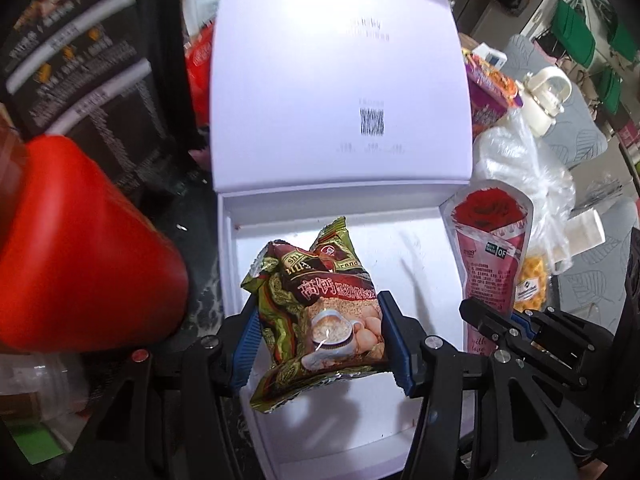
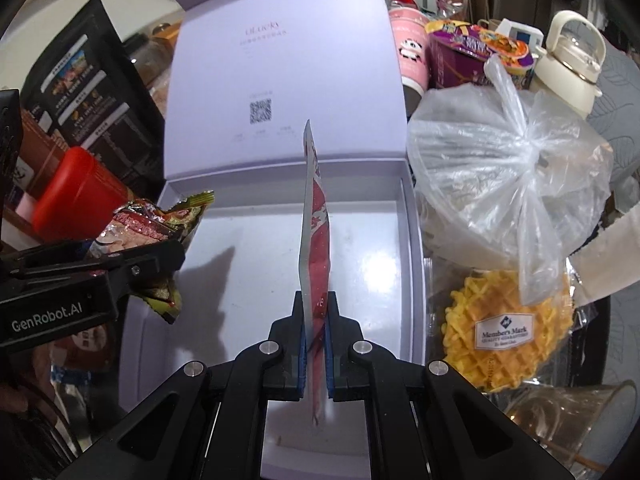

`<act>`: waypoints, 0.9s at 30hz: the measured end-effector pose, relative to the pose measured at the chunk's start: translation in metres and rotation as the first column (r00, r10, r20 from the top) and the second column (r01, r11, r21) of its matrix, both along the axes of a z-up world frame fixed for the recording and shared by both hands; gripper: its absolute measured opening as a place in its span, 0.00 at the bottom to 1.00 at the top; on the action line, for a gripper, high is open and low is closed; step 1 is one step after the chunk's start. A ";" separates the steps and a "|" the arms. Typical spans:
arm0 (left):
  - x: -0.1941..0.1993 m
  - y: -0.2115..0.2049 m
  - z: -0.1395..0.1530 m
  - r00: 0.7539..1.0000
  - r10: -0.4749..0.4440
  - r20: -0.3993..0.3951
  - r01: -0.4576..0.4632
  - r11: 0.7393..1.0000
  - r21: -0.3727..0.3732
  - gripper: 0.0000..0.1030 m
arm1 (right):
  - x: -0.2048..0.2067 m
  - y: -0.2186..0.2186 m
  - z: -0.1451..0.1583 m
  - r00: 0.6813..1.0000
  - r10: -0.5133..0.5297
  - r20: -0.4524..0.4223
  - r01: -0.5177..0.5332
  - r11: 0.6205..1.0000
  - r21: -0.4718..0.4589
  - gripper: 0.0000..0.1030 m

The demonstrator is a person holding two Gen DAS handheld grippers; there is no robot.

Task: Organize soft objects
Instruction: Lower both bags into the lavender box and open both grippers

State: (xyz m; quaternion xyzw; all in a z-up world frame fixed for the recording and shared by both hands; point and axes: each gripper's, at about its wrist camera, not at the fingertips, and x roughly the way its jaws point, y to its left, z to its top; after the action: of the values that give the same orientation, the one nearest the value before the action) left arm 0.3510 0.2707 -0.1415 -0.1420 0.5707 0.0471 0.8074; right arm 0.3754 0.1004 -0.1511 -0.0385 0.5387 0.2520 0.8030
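The left gripper has its blue-padded jaws partly spread and pressed on both sides of a crinkled green-and-maroon foil snack packet, which sits upright between the pads with its top edge pointing away, held over the left half of the open white cardboard box. The right gripper has its jaws pressed almost together, pinching the lower end of a flat pink-and-red pouch printed with a rose; the pouch stands edge-on from the pads, rising over the middle of the box floor. Both packets hang above the bare white floor, apart from each other. The box's lid stands open at the far side, showing a printed code. Left of the box is a red plastic container before a black printed bag. Right of it lie a knotted clear plastic bag, a wrapped yellow waffle and a cream bottle with a handle.
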 end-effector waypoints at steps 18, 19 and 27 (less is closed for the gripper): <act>0.025 -0.007 -0.053 0.997 -0.021 -0.068 0.020 1.000 -0.014 0.53 | 0.010 0.014 -0.036 0.999 -0.011 -0.053 0.007 0.996 -0.087 0.11; 0.025 -0.008 -0.053 0.997 -0.024 -0.071 0.023 1.000 -0.010 0.53 | 0.009 0.015 -0.036 0.999 -0.013 -0.048 0.008 0.995 -0.095 0.17; 0.038 -0.021 -0.057 0.993 -0.059 -0.102 0.057 0.998 -0.027 0.54 | 0.014 0.011 -0.030 0.999 -0.044 -0.031 0.041 0.994 -0.099 0.31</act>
State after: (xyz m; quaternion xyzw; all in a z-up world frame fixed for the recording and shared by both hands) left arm 0.3891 0.2494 -0.1982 -0.1324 0.6161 0.0240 0.7761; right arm 0.3895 0.1109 -0.1807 -0.0622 0.5642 0.2086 0.7964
